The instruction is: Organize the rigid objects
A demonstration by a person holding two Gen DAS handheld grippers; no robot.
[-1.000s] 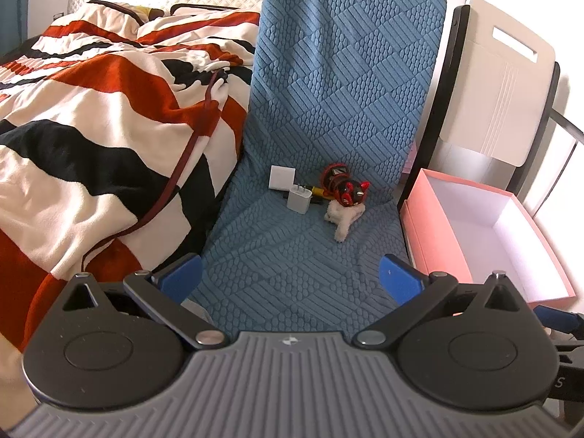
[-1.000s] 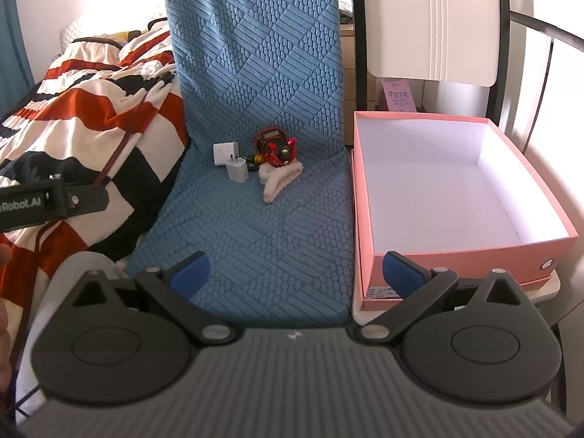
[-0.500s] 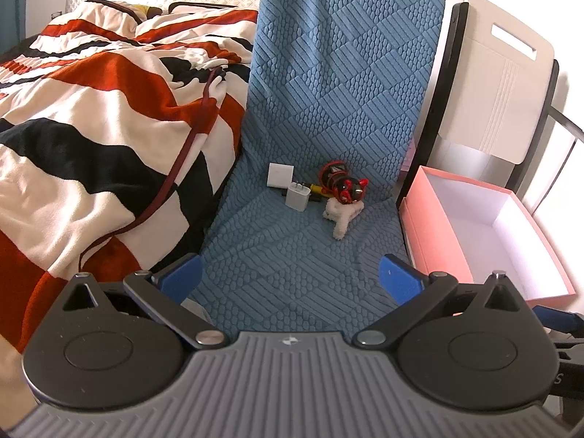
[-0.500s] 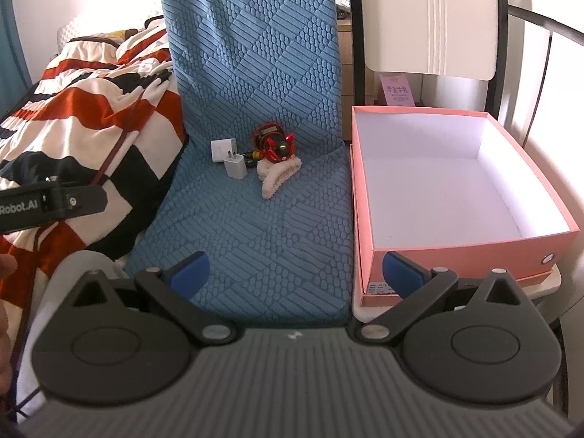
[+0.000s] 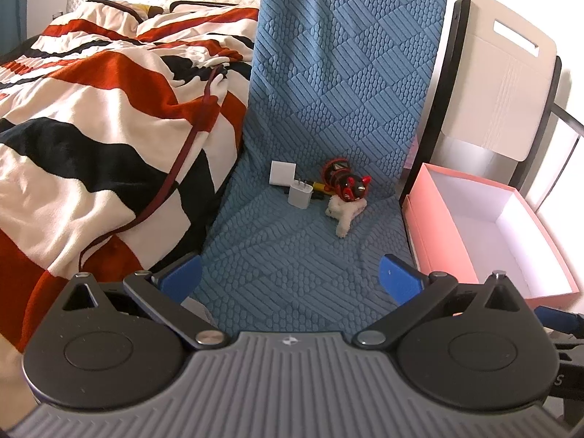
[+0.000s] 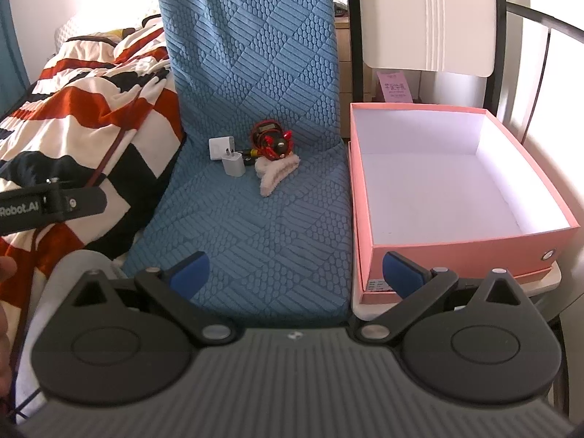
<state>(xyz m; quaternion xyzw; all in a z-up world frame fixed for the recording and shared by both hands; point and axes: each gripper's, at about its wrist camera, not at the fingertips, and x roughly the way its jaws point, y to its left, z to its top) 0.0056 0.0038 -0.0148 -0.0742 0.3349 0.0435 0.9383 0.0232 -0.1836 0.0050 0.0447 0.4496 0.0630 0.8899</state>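
Both the left gripper [image 5: 290, 277] and the right gripper [image 6: 295, 270] were held with fingers spread wide, nothing gripped or touched. The small objects — a white charger [image 6: 233, 165], a red-and-black toy [image 6: 272, 141] and a fluffy cream clip [image 6: 272, 177] — were clustered at frame centre on the blue seat cover [image 6: 255, 237]. Bare cover was left between fingers and cluster, and the pink box [image 6: 456, 246] was seen open at the right edge.

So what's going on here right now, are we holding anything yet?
Nothing is held. Both the left gripper and right gripper are open, hovering over the front of the blue seat cushion. The small items sit at the back of the seat: white charger, white square block, red and black toy and fuzzy cream hair clip. The pink box beside the cushion is empty.
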